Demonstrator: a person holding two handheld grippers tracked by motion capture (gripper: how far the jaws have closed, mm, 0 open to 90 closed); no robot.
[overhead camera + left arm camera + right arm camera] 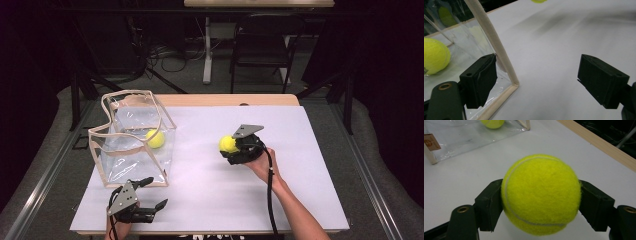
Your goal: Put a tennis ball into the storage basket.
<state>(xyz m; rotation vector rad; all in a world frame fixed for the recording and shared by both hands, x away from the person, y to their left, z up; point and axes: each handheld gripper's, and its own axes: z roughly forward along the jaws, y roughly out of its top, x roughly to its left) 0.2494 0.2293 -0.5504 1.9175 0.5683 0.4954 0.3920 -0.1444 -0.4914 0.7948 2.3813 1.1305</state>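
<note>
Near the table's (pixel 280 200) left edge stood the clear bag (pixel 132 140), your wide-open left gripper (pixel 150 192) at its front corner. Mid-table, your right gripper (pixel 232 148) clamped the tennis ball (pixel 228 144); you needed to clear the rim before releasing.

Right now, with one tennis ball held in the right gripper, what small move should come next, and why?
Probably carry the held tennis ball left toward the open top of the clear bag. The right gripper is shut on it, one ball lies inside already, and the left gripper, jaws open, waits at the bag's near corner.
</note>
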